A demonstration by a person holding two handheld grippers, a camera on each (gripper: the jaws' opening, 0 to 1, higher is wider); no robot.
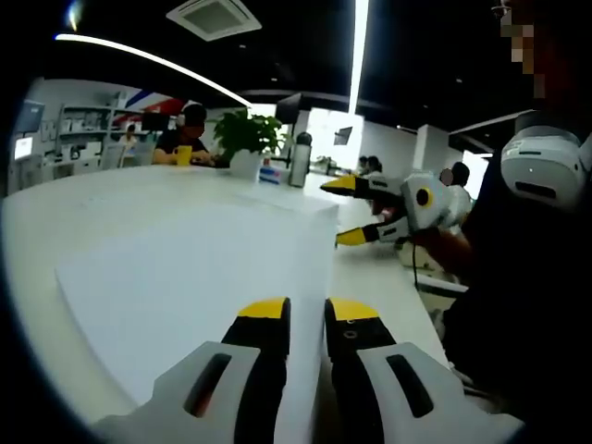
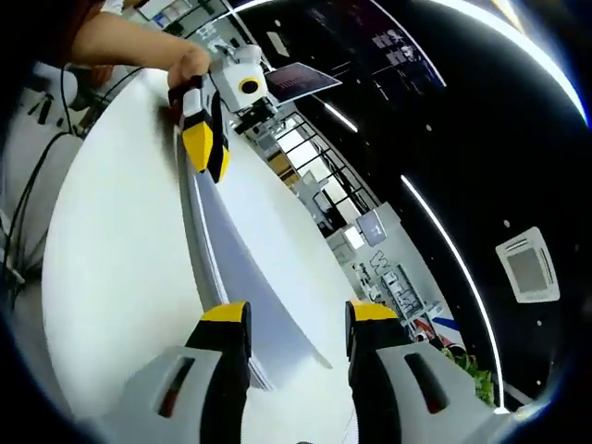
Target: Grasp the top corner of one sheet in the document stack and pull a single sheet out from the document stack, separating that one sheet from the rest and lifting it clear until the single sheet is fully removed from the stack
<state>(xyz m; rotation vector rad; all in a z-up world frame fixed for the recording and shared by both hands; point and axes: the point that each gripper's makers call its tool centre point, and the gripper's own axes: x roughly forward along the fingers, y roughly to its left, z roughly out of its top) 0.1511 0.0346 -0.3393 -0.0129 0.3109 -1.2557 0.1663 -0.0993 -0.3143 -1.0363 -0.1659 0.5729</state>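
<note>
The stack (image 1: pixel 185 277) lies on the white table (image 1: pixel 92 199). In the left gripper view, the left gripper (image 1: pixel 307 310) is clenched on the stack's near edge at 6 o'clock, probably pinning it. The right gripper (image 1: pixel 356 211) hovers released at 3 o'clock. In the right gripper view its jaws straddle the edge, where one sheet (image 2: pixel 268 305) curls up. Judged step: picking the corner; next, close on that sheet alone and lift.

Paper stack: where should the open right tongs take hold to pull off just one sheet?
Take the lifted top sheet at its free corner, coming in edge-on from the side. In the right gripper view it curls up clear of the paper stack, so the right tongs, open astride it, can close on that sheet alone. The left tongs grip the far end.
</note>
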